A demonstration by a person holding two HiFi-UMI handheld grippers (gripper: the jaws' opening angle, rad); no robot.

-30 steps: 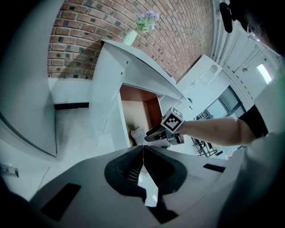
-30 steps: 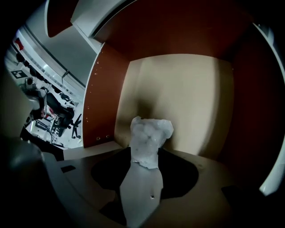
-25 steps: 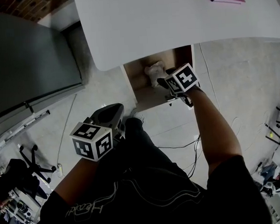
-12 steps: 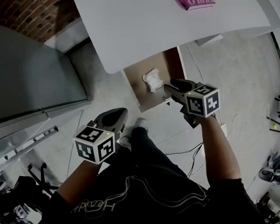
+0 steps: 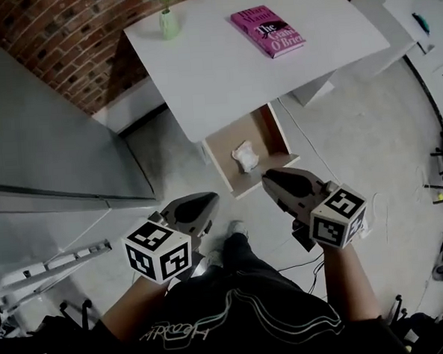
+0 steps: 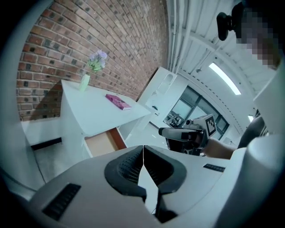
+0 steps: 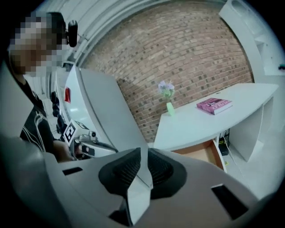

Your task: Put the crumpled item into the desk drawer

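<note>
The crumpled item (image 5: 244,157) is lying inside the open drawer (image 5: 227,138) under the bench (image 5: 222,68), so the placing is looking done. The right gripper (image 5: 269,178) is hovering just outside the drawer's front, clear of the item. Its jaws are closing with nothing between them, probably because the load is already down. The left gripper (image 5: 208,203) is hanging well back from the drawer, jaws together and empty, likely because 1 gripper is sufficing here.
</note>
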